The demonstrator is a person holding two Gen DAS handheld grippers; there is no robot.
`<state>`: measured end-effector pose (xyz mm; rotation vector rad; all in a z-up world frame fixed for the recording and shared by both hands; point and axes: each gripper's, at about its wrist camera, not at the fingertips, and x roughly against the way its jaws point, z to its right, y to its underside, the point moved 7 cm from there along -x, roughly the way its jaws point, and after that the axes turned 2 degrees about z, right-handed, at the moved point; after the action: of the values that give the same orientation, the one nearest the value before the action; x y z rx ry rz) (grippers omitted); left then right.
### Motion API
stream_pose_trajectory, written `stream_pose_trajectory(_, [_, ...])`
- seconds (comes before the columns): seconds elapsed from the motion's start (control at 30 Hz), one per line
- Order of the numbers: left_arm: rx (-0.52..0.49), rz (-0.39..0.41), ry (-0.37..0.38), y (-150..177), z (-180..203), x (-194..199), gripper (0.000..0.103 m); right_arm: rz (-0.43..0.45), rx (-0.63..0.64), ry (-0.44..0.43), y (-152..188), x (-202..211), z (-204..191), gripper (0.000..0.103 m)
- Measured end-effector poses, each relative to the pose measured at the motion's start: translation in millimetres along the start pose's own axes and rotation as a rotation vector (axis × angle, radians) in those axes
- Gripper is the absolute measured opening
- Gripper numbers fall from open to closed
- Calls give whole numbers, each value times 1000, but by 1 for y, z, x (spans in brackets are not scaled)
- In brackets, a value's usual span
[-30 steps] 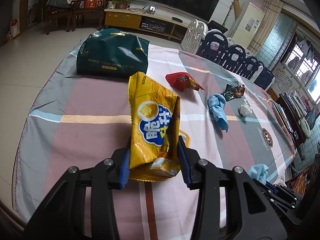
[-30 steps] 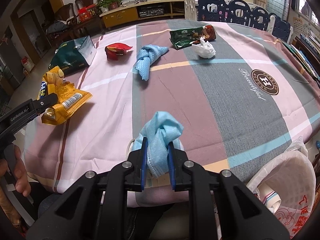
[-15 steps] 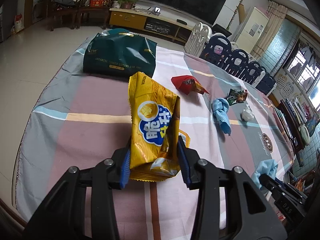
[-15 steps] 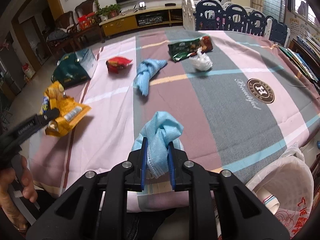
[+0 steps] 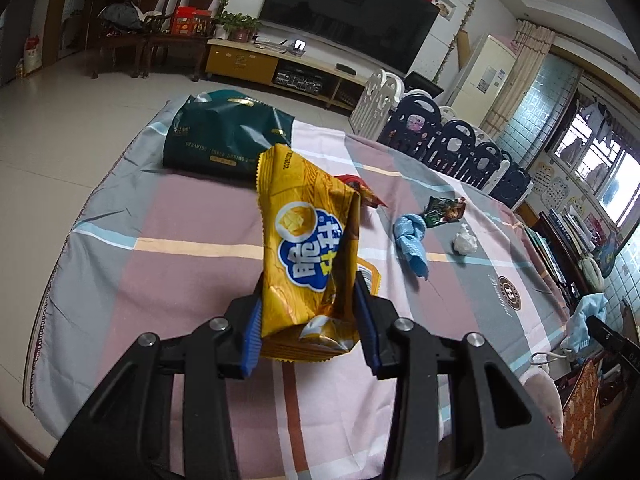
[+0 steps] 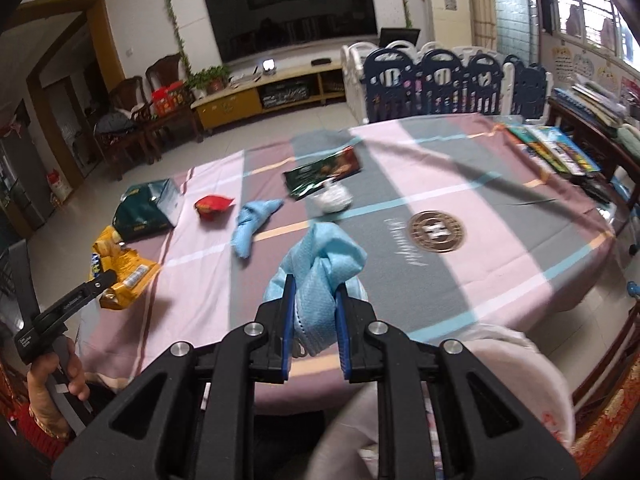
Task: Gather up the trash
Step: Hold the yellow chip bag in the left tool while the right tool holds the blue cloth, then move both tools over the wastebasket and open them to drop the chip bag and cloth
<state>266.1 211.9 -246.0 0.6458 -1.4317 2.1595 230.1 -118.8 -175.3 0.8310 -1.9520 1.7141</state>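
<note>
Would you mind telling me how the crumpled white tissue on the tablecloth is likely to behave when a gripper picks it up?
The white tissue is a loose crumpled wad, so it would probably be very light and squash flat between the fingers. Its irregular creases suggest it will not roll away on the tablecloth. Being so light, it may slide if nudged before being gripped.

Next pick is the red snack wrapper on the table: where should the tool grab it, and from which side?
Judging by its pose, grip the red snack wrapper across its puffed body, coming down from above. It lies flat on the tablecloth, apart from the blue cloth, with one end tapering to a point, so the bulge offers more to pinch.
</note>
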Motion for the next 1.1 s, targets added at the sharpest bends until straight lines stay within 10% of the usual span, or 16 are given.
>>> stream_pose_trajectory(0.23, [28, -8, 136, 24, 50, 34, 41, -72, -13, 102, 39, 43, 83, 19])
stream_pose_trajectory(0.37, [-30, -48, 239, 37, 103, 46, 41, -259, -26, 95, 101, 27, 103, 19])
stream_pose_trajectory(0.5, [-145, -120, 326, 60, 165, 54, 41, -442, -93, 88, 152, 5, 112, 58])
stream_pose_trajectory(0.77, [-418, -357, 535, 143, 275, 46, 44, -147, -458, 173, 116, 53, 195, 80])
stream_pose_trajectory(0.9, [-586, -475, 639, 191, 315, 49, 84, -64, -555, 227, 106, 73, 232, 82])
stream_pose_trajectory(1.1, [-662, -388, 526, 182, 307, 31, 93, -89, -593, 249, 115, 63, 243, 82])
